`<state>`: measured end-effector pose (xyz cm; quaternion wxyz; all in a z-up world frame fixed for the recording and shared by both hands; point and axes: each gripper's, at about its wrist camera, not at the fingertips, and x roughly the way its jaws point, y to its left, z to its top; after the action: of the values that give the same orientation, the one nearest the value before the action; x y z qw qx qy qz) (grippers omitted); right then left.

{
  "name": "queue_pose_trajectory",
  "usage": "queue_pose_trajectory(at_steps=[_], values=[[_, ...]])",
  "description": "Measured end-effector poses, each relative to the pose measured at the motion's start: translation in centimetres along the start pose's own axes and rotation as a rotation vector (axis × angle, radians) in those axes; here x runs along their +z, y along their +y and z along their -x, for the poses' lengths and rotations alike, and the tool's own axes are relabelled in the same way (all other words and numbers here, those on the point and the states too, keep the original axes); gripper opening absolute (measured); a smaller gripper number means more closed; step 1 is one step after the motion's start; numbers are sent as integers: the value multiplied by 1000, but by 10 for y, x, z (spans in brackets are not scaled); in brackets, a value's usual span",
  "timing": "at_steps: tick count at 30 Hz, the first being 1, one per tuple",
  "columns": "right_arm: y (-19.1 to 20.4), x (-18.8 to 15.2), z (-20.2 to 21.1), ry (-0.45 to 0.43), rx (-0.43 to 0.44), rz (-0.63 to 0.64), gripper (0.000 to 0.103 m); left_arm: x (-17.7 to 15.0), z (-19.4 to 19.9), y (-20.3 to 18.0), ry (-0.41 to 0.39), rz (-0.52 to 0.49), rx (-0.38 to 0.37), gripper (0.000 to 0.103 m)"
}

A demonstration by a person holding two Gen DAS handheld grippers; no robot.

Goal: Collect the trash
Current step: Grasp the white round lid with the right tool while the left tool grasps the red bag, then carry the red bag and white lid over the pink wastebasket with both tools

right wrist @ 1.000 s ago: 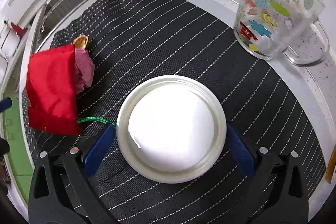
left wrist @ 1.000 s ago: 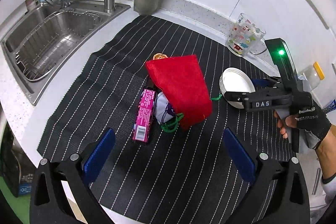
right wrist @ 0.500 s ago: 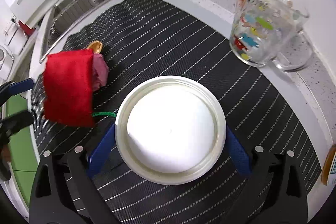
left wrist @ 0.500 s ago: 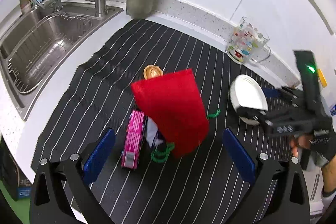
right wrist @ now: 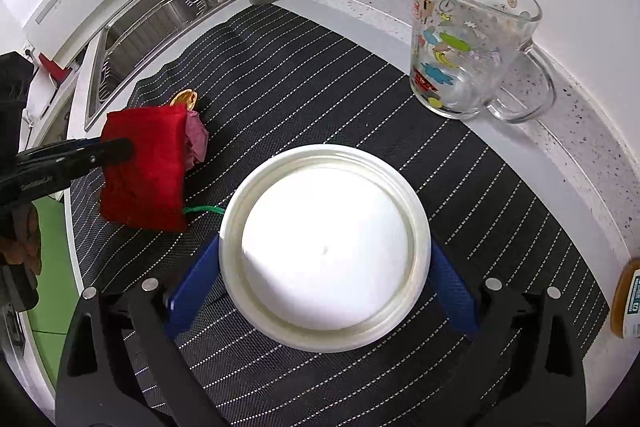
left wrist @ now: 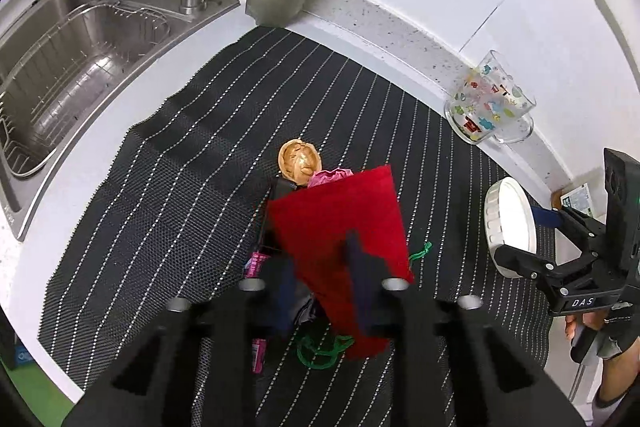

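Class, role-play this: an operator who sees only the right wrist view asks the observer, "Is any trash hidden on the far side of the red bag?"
Observer: Yes. The left wrist view shows a pink packet on the mat against the red bag, on the side hidden from you.
Operator: Does the green cord end where I see it?
Observer: No, it also lies in a loop on the mat at the bag's near end.
Operator: Is the left hand-held gripper around the bag?
Observer: Its jaws have just been closing, with the red cloth between them.
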<state>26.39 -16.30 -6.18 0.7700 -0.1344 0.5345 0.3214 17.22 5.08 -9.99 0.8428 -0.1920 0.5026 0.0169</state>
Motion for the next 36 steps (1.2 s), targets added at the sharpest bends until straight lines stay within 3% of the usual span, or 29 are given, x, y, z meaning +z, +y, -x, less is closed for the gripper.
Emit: queue_pose_trajectory(at_steps=[2,12,22,29,36], values=[[1,-1,3,-5,1,4,95,1,3,-3,-9,-9,-5,3],[15,0,41,-63,14,47,95,-4,42,-35,-78,-64,-23,2],[47,-8,104,-158,75,185,95,-48,130,-51,-198,-24,47,2],[117,-21,119,-181,200,332,95,-105,191,-25,-263,87,158,2],[234,-48,110,-146,360,523,95,-186,252,26,-296,236,296,2]])
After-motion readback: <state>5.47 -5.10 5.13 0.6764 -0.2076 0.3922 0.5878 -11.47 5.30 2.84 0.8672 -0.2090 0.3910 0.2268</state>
